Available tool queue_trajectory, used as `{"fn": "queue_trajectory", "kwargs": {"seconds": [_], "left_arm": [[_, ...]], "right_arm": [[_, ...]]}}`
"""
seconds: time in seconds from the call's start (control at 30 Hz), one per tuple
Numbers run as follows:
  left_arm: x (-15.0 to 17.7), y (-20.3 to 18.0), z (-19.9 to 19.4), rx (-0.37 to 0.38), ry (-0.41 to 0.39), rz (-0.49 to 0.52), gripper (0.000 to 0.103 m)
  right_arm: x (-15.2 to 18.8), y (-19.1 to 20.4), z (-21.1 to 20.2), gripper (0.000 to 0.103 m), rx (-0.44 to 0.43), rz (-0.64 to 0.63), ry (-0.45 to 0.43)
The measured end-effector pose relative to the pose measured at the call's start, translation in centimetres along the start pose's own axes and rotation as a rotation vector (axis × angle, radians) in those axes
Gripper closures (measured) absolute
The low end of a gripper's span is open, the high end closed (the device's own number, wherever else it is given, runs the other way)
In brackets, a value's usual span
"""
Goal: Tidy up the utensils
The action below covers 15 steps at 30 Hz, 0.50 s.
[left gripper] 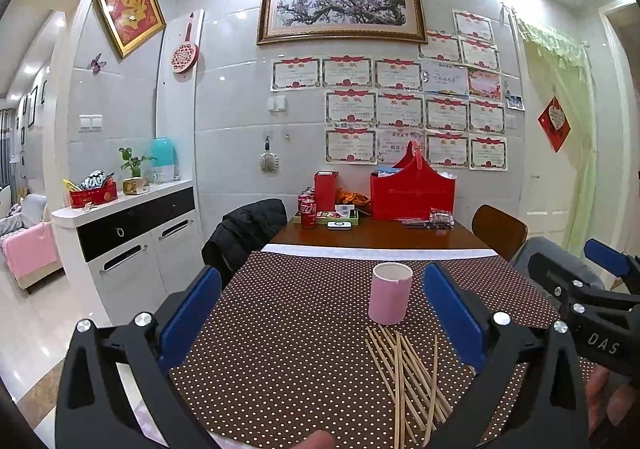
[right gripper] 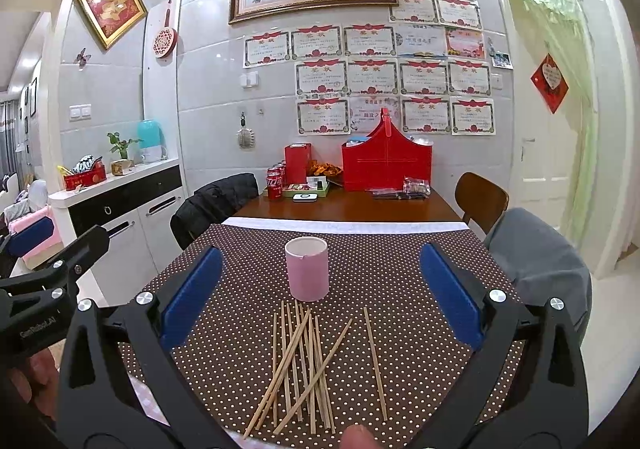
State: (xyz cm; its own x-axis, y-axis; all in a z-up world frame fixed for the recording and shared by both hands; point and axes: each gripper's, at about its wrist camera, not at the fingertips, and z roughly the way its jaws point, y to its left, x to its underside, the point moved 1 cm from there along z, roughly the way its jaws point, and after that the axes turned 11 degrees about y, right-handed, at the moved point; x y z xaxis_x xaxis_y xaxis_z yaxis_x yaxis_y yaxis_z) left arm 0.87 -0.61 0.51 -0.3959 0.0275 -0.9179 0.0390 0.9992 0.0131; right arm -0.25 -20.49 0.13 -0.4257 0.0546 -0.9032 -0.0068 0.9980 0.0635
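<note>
A pink cylindrical cup (left gripper: 389, 294) (right gripper: 307, 268) stands upright and empty on the brown polka-dot tablecloth (left gripper: 288, 329) (right gripper: 384, 269). Several wooden chopsticks (left gripper: 404, 373) (right gripper: 300, 361) lie loose in a pile in front of it, one chopstick (right gripper: 375, 363) apart to the right. My left gripper (left gripper: 324, 313) is open and empty, above the near table edge, left of the pile. My right gripper (right gripper: 320, 289) is open and empty, with the pile and cup between its blue pads (right gripper: 192, 293). Each gripper shows at the edge of the other's view.
At the table's far end stand a red basket (left gripper: 412, 193), a red box (left gripper: 326, 189), cola cans (left gripper: 307, 211) and a tray. A chair with a black jacket (left gripper: 244, 233) is at the left, a wooden chair (left gripper: 500, 229) and a grey-draped chair (right gripper: 540, 261) at the right. A white cabinet (left gripper: 128, 237) stands left.
</note>
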Motion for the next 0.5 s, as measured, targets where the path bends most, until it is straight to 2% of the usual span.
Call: {"fn": "queue_trajectory", "kwargs": {"seconds": [0.5], "left_arm": [[0.0,-0.5,0.05,0.003,0.0,0.009,0.004]], "right_arm": [[0.0,-0.08,0.41,0.006,-0.008,-0.007,0.008]]}}
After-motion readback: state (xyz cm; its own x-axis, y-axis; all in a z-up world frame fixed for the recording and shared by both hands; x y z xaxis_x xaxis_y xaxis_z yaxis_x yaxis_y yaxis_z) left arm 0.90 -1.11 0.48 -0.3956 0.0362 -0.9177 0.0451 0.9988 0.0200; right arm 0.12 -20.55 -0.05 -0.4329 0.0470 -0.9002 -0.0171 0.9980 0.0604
